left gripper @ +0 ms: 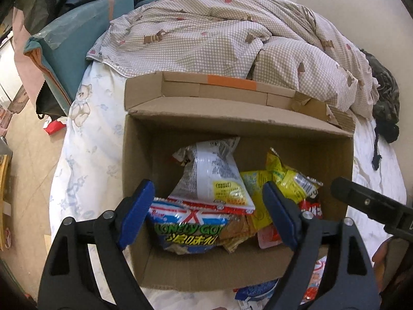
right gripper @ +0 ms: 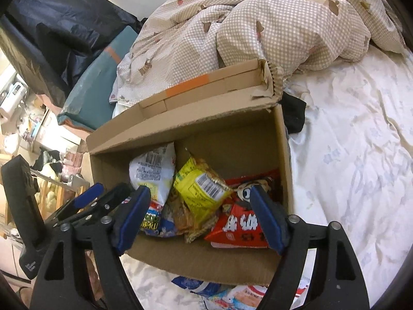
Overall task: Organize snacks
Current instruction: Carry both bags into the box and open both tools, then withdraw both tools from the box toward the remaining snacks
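Observation:
An open cardboard box point(left gripper: 232, 271) point(right gripper: 282, 139) stands on the bed and holds several snack packets. Inside lie a white packet point(left gripper: 214, 173) point(right gripper: 152, 168), a yellow packet point(left gripper: 289, 178) point(right gripper: 198, 188), a blue and white packet point(left gripper: 191, 230) and a red packet point(right gripper: 242, 230). My left gripper point(left gripper: 206, 211) hovers over the box's near left part, open, with nothing pressed between its blue pads point(left gripper: 136, 214). My right gripper point(right gripper: 200, 218) hangs over the near right part, open too, its blue pads point(right gripper: 265, 219) apart from the packets. The left gripper's fingers point(right gripper: 90, 199) show at the left of the right wrist view.
More snack packets point(right gripper: 232, 294) point(left gripper: 255, 294) lie on the white sheet in front of the box. A checked duvet point(left gripper: 219, 33) is heaped behind it. A teal cushion point(left gripper: 77, 46) leans at the bed's left edge, above a cluttered floor point(left gripper: 25, 155). A dark cloth point(right gripper: 291, 113) lies beside the box.

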### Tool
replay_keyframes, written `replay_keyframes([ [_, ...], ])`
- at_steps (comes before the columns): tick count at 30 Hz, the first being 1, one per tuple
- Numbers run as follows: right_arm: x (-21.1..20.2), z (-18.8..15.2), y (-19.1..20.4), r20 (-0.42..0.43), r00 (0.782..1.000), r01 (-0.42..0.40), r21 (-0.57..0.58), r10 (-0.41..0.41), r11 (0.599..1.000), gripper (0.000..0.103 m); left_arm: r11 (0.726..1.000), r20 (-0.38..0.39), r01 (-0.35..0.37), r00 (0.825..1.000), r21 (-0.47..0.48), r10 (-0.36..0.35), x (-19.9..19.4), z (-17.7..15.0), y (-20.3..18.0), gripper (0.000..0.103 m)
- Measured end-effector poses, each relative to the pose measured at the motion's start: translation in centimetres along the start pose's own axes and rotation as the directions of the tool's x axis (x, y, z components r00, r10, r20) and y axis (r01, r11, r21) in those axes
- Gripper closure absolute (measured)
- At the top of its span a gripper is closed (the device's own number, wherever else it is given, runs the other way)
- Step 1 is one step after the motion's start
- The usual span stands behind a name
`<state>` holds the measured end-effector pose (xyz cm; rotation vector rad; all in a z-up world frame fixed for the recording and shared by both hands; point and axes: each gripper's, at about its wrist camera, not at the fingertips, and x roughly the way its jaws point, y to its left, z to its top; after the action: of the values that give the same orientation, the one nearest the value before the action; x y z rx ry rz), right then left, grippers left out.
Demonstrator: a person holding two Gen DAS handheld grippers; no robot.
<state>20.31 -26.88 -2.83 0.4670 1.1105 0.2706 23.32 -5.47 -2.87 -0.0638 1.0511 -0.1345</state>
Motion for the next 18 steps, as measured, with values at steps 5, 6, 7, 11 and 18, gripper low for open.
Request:
replay_keyframes([
  [5, -0.4, -0.9, 0.9, -0.009, 0.998, 0.058, -0.031, -0.058, 0.998, 0.022, 1.0, -0.004, -0.008, 1.0, 0.01, 0.008, -1.0, -1.1, 0.6, 0.02],
  [6, -0.6, -1.1, 1.1, -0.008, 0.998, 0.063, -0.036, -0.063, 0.997, 0.022, 1.0, 0.002, -0.007, 1.0, 0.006, 0.007, -1.3, -1.3, 0.9, 0.02],
  [7, -0.7, -1.4, 1.4, -0.013, 0.998, 0.061, -0.045, -0.062, 0.997, 0.022, 1.0, 0.004, -0.003, 1.0, 0.004, 0.003, -1.6, -1.5, 1.1, 0.02],
  [11, -1.1, -2.4, 2.0, -0.019, 0.997, 0.074, -0.074, -0.075, 0.995, 0.022, 1.0, 0.033, 0.015, 0.999, 0.01, -0.015, -3.1, -2.0, 1.4, 0.02],
  [18, -3.1, -4.9, 1.4, -0.009, 0.997, 0.08, -0.05, -0.081, 0.996, 0.022, 0.999, 0.055, 0.017, 0.998, 0.031, -0.018, -5.5, -4.0, 1.6, 0.02],
])
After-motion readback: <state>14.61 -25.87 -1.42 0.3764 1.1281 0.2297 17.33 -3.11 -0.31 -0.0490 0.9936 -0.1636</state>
